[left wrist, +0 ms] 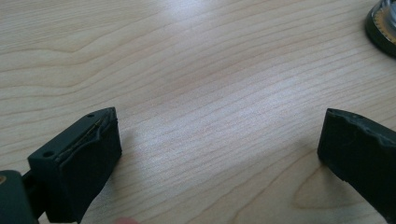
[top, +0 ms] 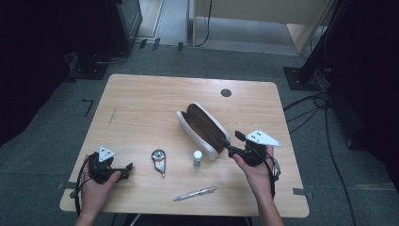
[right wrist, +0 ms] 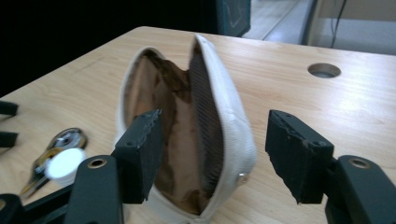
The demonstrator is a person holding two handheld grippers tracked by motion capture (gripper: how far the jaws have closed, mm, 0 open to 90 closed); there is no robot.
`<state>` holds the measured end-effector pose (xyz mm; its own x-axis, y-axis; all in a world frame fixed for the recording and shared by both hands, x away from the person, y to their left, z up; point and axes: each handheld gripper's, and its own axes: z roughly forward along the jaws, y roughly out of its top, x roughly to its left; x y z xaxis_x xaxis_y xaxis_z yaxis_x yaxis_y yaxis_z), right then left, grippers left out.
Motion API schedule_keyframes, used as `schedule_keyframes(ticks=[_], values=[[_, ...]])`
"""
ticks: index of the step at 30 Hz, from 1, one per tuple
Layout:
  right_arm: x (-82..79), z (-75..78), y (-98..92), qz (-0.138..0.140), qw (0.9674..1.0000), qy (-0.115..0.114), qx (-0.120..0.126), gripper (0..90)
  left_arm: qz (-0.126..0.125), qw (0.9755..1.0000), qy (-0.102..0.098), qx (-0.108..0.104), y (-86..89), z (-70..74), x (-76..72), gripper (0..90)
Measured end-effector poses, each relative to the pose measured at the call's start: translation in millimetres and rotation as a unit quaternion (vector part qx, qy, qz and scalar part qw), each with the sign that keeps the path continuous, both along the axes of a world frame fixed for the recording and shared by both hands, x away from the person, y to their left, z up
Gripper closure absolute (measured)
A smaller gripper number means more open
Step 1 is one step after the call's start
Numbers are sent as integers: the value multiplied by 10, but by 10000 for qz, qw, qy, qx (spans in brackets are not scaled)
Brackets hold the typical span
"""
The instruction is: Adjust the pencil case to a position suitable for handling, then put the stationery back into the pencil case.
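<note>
Three small things wait outside the pouch (top: 203, 128) from above: a bottle (top: 197, 159), a pen (top: 195, 193) and a key tool (top: 159, 161). You likely still need to pack them. Your left gripper (left wrist: 219, 154) is apart over bare table (left wrist: 196, 70). Your right gripper (right wrist: 212, 154) is apart around the pouch's wall, not pinching. It gapes open and looks empty.
</note>
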<state>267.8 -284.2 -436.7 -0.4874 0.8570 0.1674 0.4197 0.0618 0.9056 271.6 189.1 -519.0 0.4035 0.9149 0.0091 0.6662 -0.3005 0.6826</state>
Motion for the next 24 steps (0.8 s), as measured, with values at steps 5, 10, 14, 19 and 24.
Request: schedule_keyframes(ticks=[5, 10, 14, 19, 24], values=[[-100, 65, 92, 369, 9993, -45, 62, 403, -31, 10000, 2, 13, 2, 1, 0, 0], [-170, 72, 230, 660, 9978, -53, 106, 436, -44, 10000, 1, 15, 1, 1, -1, 0], [-198, 20, 333, 860, 9963, 0, 54, 443, -53, 10000, 0, 18, 0, 1, -1, 0], [-220, -26, 438, 1047, 9944, 77, 91, 446, -58, 10000, 0, 18, 0, 1, -1, 0], [-223, -80, 521, 1151, 9933, 112, 24, 447, -62, 10000, 1, 20, 0, 2, -1, 0]])
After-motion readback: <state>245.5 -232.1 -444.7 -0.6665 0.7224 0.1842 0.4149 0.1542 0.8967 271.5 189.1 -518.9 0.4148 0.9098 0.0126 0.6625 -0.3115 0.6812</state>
